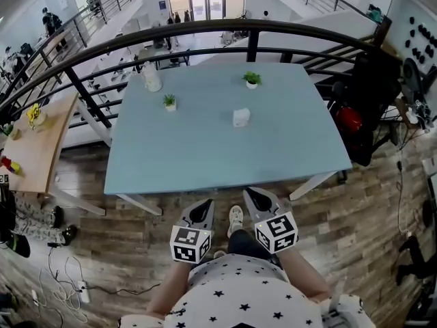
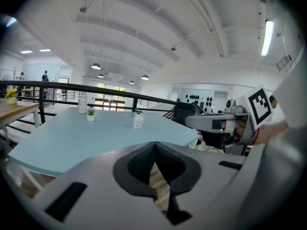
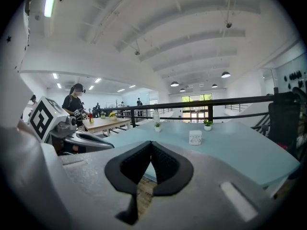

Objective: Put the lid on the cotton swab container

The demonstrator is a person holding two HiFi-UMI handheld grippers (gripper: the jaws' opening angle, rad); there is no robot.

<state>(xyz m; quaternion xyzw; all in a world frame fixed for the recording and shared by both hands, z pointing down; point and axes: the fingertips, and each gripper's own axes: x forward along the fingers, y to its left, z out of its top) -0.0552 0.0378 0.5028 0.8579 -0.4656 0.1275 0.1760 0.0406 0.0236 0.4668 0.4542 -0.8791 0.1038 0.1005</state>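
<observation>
The left claw (image 1: 206, 203) and right claw (image 1: 252, 193) are both clenched on nothing, just short of the counter's (image 1: 205, 149) near edge. The cotton swab container (image 1: 241, 117) stands mid-counter, well apart. It looks like light, stiff, slippery plastic, so pinch its sides gently.

1. This is a large open office or lab hall seen from an upper level. A black railing (image 1: 205, 33) edges the wooden floor (image 1: 355, 231), and rows of white work desks (image 1: 123, 63) stand on the level below.
2. A pale blue desk (image 1: 225, 149) and a wooden desk (image 1: 34, 149) stand by the railing, and cables (image 1: 58, 268) trail across the floor.
3. The high white ceiling (image 2: 144, 32) carries hanging lamps (image 2: 96, 66) and a strip light (image 2: 266, 37). Glass doors (image 1: 205, 2) close the far end.
</observation>
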